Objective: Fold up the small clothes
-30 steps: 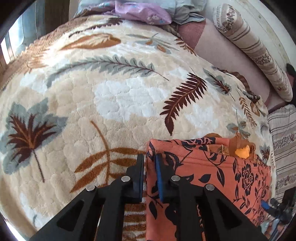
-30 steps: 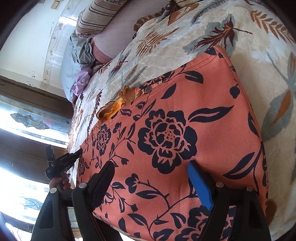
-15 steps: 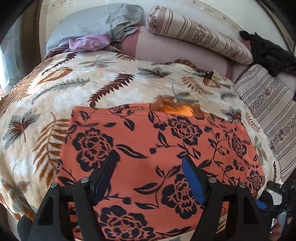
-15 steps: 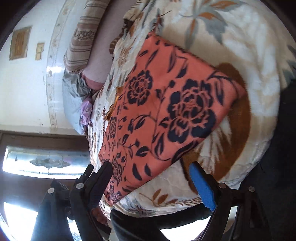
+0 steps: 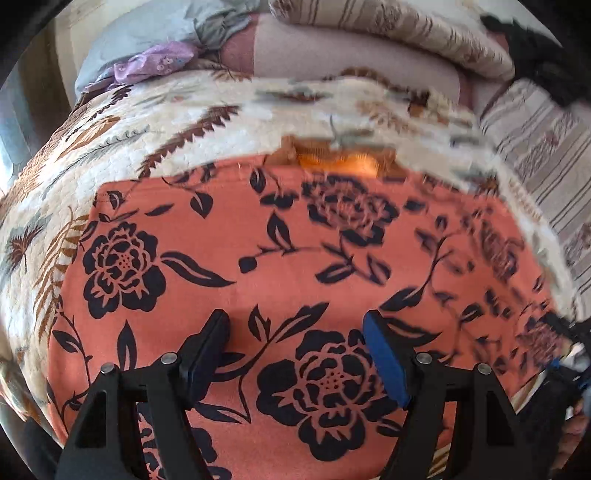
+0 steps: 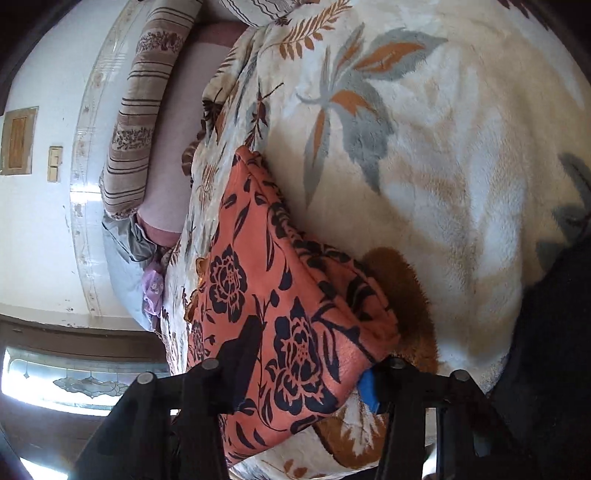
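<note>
Orange garment (image 5: 258, 258) printed with black roses, lying folded on a bed under a cream blanket (image 5: 184, 110) patterned with brown and grey leaves. At the garment's far edge, a strip of brighter orange and brown cloth peeking out, blurred. Beyond the blanket, a striped bolster (image 5: 369, 29) and a heap of grey and lilac fabric (image 5: 155, 62) at the head of the bed.

Left gripper (image 5: 295, 325) poised over the near middle of the garment, fingers released and spread wide, one black, one blue-padded, nothing between them but the print below. A second earlier, pinched nearly closed at the garment's left edge.

Right gripper (image 6: 306, 369) at the garment's (image 6: 258, 266) near right corner, fingers just now closing, clenched on a bunched fold of the orange cloth, corner lifted off the blanket (image 6: 443, 184). Half a second earlier, gaping wide with the garment lying flat ahead.
</note>
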Available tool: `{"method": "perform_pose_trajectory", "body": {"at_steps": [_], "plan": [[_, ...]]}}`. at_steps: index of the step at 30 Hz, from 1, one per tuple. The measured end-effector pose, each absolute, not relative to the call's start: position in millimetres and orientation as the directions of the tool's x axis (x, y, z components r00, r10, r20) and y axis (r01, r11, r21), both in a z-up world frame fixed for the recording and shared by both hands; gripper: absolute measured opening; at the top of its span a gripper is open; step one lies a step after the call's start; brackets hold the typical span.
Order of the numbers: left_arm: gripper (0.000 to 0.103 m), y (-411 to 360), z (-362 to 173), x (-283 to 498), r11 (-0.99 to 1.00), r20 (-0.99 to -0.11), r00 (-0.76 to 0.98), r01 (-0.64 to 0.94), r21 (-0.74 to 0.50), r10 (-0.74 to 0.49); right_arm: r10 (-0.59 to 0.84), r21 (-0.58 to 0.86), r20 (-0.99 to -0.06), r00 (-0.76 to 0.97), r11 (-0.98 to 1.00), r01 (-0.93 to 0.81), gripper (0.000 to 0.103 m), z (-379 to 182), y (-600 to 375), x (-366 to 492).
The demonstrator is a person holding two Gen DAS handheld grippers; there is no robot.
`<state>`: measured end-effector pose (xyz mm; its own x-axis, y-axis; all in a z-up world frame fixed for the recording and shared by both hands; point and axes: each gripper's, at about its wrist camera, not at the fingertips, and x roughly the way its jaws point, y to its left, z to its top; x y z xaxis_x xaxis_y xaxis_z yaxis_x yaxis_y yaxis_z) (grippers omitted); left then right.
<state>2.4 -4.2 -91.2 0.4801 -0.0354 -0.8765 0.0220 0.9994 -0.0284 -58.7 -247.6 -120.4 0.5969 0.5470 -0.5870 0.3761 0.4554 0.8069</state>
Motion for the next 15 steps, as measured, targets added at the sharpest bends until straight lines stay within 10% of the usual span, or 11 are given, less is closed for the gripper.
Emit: {"method": "perform_pose_trajectory", "body": {"at_steps": [8,9,11,15], "plan": [[0.077,-20.4,-88.4,5.4,0.998,-0.871,0.491,0.066,0.011,-0.023,0.522,0.764,-0.625,0.58,0.563,0.316,0.073,-116.2,-235.0,-46.0],[0.082,-18.5,-97.6,8.1,0.998,-0.871,0.491,0.061,0.006,-0.025,0.508,0.745,-0.639,0.578,0.596,0.3,0.067,-114.5,-233.1,-43.5],[0.083,-19.8,-97.0,9.7,0.997,-0.857,0.516,0.071,0.029,-0.011,0.493,0.705,-0.675,0.549,0.65,0.283,0.02,-110.0,-228.7,-38.2],[0.082,-3.7,-85.0,15.1,0.994,-0.868,0.484,0.064,-0.089,-0.109,0.419,0.612,-0.699,0.58,0.769,0.183,0.011,-61.9,-208.3,-33.2]]}}
